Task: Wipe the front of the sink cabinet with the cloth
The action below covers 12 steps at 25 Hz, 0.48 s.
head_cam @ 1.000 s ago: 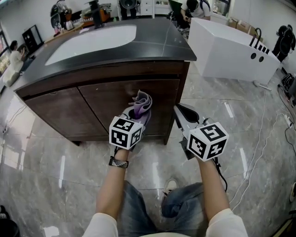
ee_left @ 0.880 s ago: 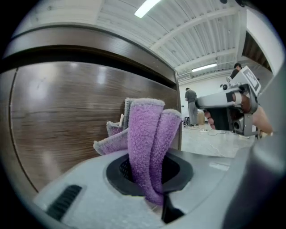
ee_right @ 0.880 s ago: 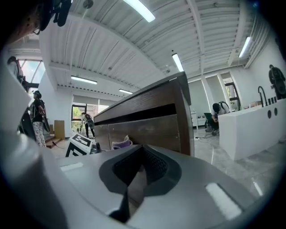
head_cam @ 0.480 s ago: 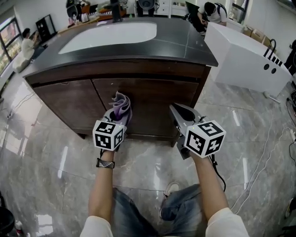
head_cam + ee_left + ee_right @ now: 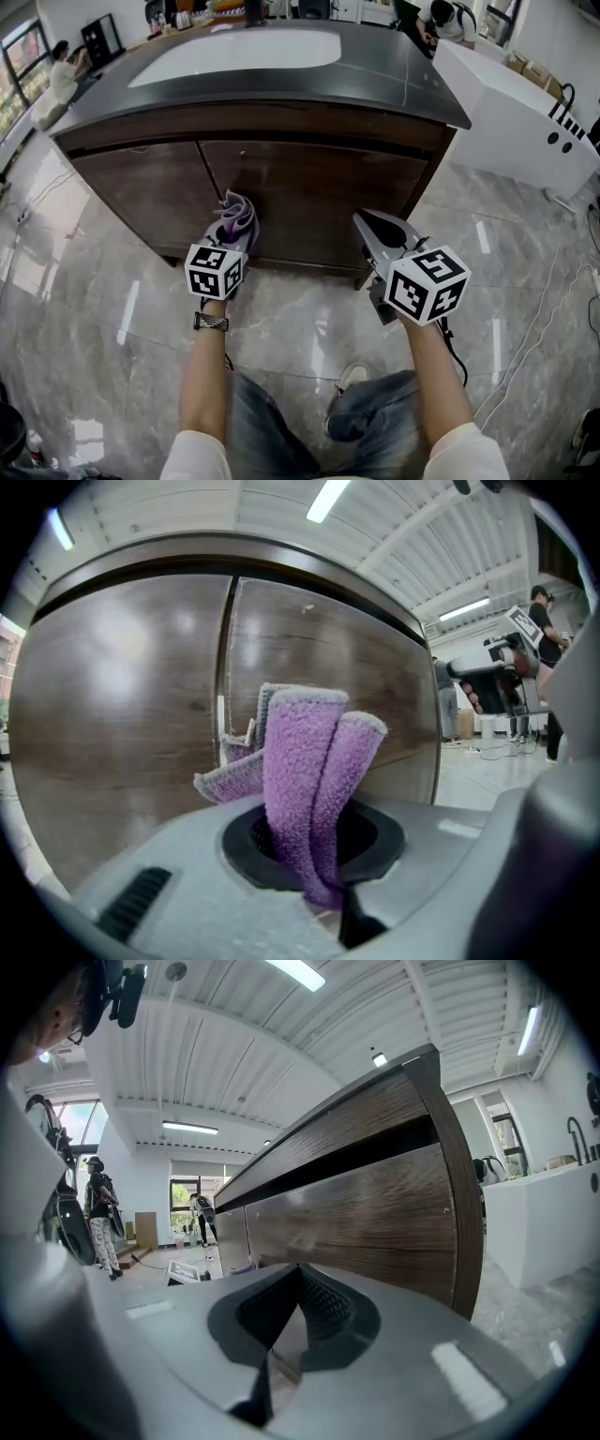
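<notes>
Lighting: bright, even, indoor. Sources: ceiling strip lights (image 5: 328, 499) overhead in both gripper views; window (image 5: 17, 58) at the head view's far left. Glare: pale streaks on the glossy floor (image 5: 127, 314); soft sheen on the countertop (image 5: 394, 80) and on the cabinet (image 5: 122, 696) doors. Shadow: dark band under the countertop overhang; in the head view the cabinet front is dimmer than the floor. Distortion: strong fisheye in all views, with cabinet edges bowed; black vignette at the corners of both gripper views. Focus: cloth (image 5: 305, 780) sharp, its pile visible; shells of the left gripper (image 5: 323, 874) and right gripper (image 5: 281, 1335) soft close to the lens; distant figures small and indistinct.
</notes>
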{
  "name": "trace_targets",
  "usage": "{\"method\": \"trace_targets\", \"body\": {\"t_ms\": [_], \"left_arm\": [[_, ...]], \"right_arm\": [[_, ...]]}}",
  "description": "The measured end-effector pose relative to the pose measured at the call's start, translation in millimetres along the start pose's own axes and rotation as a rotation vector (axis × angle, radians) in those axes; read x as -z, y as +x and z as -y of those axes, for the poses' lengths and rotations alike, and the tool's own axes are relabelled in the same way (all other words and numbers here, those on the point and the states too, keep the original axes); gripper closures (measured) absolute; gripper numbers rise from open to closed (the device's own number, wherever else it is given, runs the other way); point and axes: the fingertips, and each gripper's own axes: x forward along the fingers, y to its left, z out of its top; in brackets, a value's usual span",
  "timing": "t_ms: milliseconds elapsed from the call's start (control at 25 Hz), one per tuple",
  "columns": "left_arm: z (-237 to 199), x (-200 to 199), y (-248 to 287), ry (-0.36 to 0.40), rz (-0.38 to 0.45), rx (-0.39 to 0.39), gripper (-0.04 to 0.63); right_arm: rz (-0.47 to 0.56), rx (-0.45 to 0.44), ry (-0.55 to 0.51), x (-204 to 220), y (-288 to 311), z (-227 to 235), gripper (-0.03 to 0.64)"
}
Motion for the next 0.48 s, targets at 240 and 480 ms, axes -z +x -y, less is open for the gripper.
{"method": "trace_targets", "body": {"t_ms": [240,480], "left_arm": [[-0.7,70.7,14.9,-0.038,-0.133,0.041,0.545],[-1.3,152.7,33.4,-0.093,-0.253,0.069,0.544]], "right_arm": [[-0.013,0.004,-0.018,4.0,-1.1,-4.3,0.611],[-0.04,-0.033,-0.004,13.5,-0.6,-10.6,0.611]]}}
